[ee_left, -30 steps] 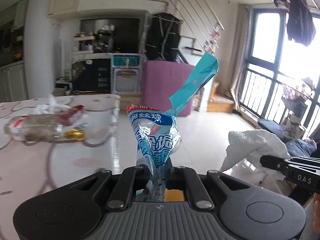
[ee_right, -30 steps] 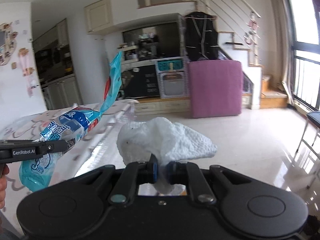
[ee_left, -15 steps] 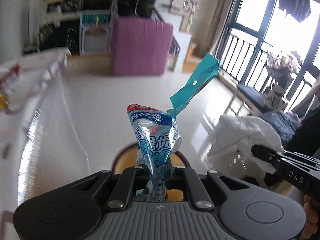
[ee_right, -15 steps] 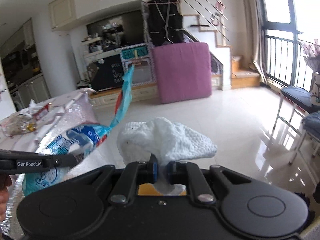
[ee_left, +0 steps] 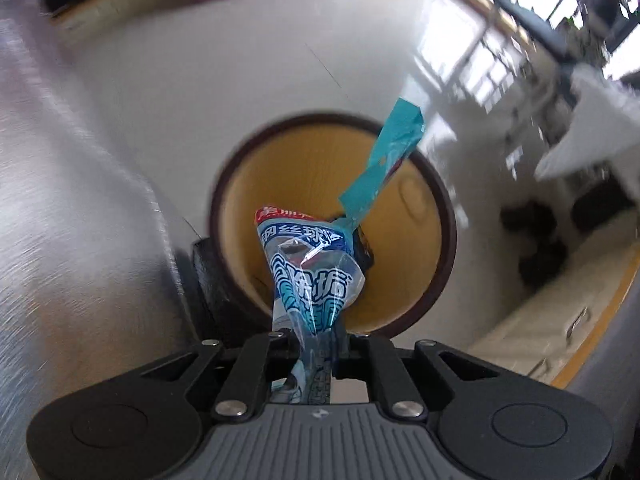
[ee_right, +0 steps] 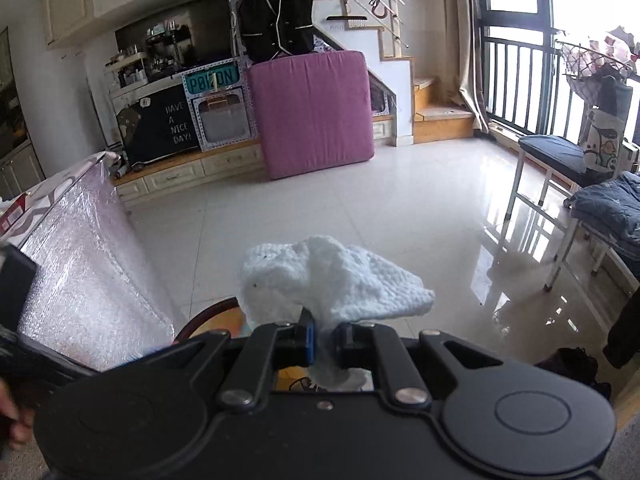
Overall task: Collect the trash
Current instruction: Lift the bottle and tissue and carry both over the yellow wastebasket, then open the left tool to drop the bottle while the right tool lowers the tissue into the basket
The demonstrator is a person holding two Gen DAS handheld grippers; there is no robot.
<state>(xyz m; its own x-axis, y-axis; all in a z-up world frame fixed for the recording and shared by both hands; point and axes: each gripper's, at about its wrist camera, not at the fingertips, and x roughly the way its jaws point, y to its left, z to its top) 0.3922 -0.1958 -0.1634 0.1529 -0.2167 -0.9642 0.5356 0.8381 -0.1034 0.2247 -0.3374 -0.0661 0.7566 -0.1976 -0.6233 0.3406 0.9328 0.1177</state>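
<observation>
Two grippers each clamp a piece of trash. At the bottom centre of the left wrist view, the left gripper (ee_left: 318, 344) has its fingers (ee_left: 256, 364) closed on the neck of a crumpled blue-and-white printed plastic wrapper (ee_left: 310, 272) with a teal strip sticking up toward the upper right. Right behind the wrapper, in the middle of the frame, lies the mouth of a round bin with a dark brown rim and yellow inside (ee_left: 312, 172), seen from above on the pale tiled floor (ee_left: 192, 72).

At the bottom centre of the right wrist view, the right gripper (ee_right: 326, 340) has its fingers pinched on a white crumpled paper towel (ee_right: 332, 280). A curved piece of the bin's rim shows lower left of the towel, beside a tabletop wrapped in shiny plastic film (ee_right: 84, 264) at the left edge.
</observation>
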